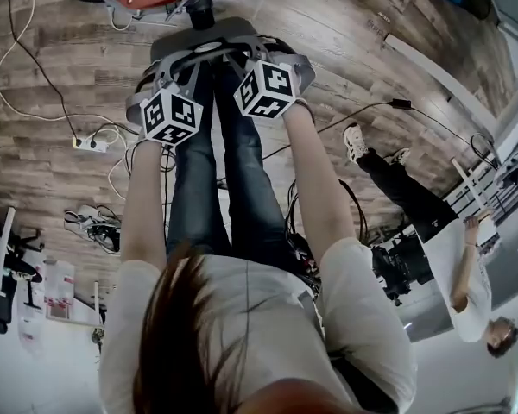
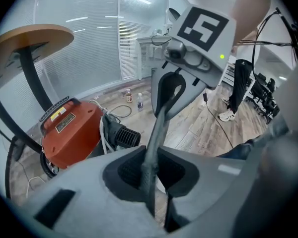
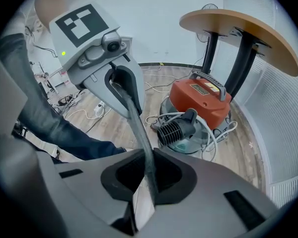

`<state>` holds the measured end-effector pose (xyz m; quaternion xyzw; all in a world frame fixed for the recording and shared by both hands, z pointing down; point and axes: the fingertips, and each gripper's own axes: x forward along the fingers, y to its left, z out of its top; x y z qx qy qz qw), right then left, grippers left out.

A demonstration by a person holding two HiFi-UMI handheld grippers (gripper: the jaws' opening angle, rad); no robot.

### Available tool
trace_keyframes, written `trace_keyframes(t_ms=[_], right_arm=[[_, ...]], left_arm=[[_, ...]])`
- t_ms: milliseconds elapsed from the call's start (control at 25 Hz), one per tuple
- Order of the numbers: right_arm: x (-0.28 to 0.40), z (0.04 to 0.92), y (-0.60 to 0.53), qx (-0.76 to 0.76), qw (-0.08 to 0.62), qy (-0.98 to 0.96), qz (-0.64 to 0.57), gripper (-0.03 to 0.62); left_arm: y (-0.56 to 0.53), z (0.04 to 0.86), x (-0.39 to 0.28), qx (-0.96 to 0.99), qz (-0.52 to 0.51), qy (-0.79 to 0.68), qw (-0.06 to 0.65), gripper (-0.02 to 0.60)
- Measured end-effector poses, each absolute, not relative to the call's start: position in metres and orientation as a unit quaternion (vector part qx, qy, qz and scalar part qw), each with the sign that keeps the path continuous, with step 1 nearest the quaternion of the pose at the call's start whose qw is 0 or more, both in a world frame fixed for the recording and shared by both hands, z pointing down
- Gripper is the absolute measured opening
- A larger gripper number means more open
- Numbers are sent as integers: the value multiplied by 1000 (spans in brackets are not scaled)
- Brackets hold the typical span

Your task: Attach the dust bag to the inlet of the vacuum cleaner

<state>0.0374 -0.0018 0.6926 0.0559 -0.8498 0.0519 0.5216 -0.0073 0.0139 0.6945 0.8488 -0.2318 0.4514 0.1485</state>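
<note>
Left tongs (image 2: 149, 171): jaws nearly closed, pinching the thin grey edge of the bag (image 2: 156, 128). Right tongs (image 3: 146, 175): also nearly closed, nipped on the bag's opposite edge. The bag is stretched between the two pairs and shows edge-on in both gripper views. Each pair sees the other at the bag's far end.

Vacuum (image 3: 201, 100): orange top, upright on the wood floor, with a white cable (image 3: 213, 133) looped round its base. The black ribbed port (image 3: 175, 131) on the vacuum's front is turned toward my side.

Bag position: held in the air on my side of the vacuum, in front of the port and not on it. In the head view the bag's far edge lies close to the port. I cannot tell whether they touch.

A round table (image 3: 238, 29) stands just behind the vacuum.
</note>
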Motion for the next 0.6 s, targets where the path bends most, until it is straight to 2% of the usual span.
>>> trace_keyframes(t_ms=[600], right_arm=[[33, 728, -10, 68, 526, -846, 56, 34]], left_arm=[[5, 729, -12, 850, 455, -229, 131, 46]])
